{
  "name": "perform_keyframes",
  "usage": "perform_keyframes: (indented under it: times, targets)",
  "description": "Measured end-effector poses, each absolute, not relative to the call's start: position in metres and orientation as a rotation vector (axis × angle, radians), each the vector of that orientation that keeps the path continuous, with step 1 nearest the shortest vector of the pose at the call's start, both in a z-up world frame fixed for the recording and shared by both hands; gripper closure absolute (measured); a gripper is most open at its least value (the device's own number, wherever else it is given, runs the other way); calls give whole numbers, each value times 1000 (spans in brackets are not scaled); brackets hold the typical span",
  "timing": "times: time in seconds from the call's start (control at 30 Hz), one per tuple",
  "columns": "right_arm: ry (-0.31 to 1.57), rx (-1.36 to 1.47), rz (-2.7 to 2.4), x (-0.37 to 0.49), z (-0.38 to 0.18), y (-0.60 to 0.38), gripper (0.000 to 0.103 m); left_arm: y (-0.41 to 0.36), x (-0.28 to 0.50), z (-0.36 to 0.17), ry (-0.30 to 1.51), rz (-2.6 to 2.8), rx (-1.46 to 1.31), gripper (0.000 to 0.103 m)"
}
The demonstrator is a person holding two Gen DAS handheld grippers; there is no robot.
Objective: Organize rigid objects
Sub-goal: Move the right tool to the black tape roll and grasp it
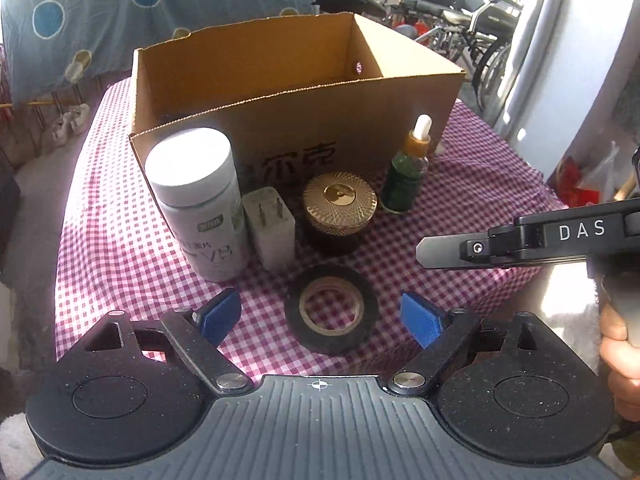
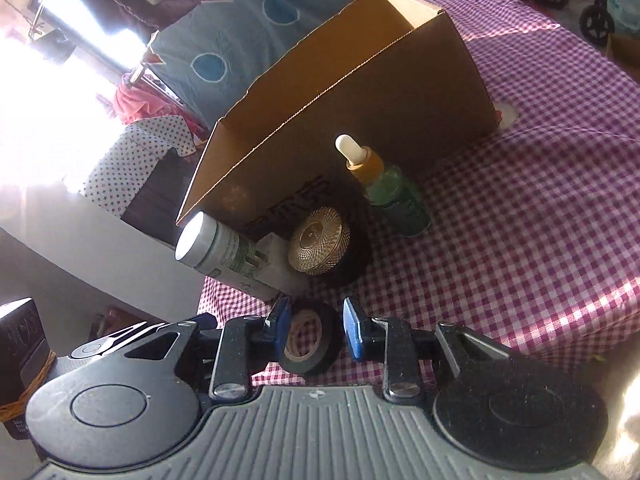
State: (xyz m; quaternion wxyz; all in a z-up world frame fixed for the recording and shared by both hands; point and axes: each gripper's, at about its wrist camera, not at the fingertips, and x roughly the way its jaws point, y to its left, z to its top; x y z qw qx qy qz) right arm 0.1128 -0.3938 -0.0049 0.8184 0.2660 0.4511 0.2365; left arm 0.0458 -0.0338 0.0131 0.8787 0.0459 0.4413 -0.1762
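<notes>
An open cardboard box stands on the checked tablecloth. In front of it stand a white pill bottle, a white plug adapter, a gold-lidded jar and a green dropper bottle. A black tape roll lies flat nearest me. My left gripper is open, its blue pads on either side of the roll, not touching it. My right gripper is partly open and empty, tilted, with the roll seen between its pads. It enters the left wrist view from the right.
The purple-and-white checked cloth covers a small table with edges close on the left and front. Wheelchairs stand behind on the right. A blue patterned sheet hangs behind the box. Shoes sit on the floor at the left.
</notes>
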Motion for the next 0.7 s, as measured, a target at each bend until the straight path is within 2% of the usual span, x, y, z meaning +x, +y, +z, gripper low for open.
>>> perform_keyframes:
  times: [0.2, 0.37, 0.53, 0.7]
  targets:
    - [989, 479, 526, 110, -15, -367, 72, -48, 35, -12, 911, -375, 154, 17]
    - [988, 427, 535, 117, -20, -353, 72, -54, 36, -26, 915, -346, 193, 31]
    - [986, 392, 528, 123, -23, -341, 72, -54, 38, -28, 920, -370, 160, 38]
    - [981, 362, 516, 128, -29, -335, 75, -60, 38, -29, 893, -377, 179, 39]
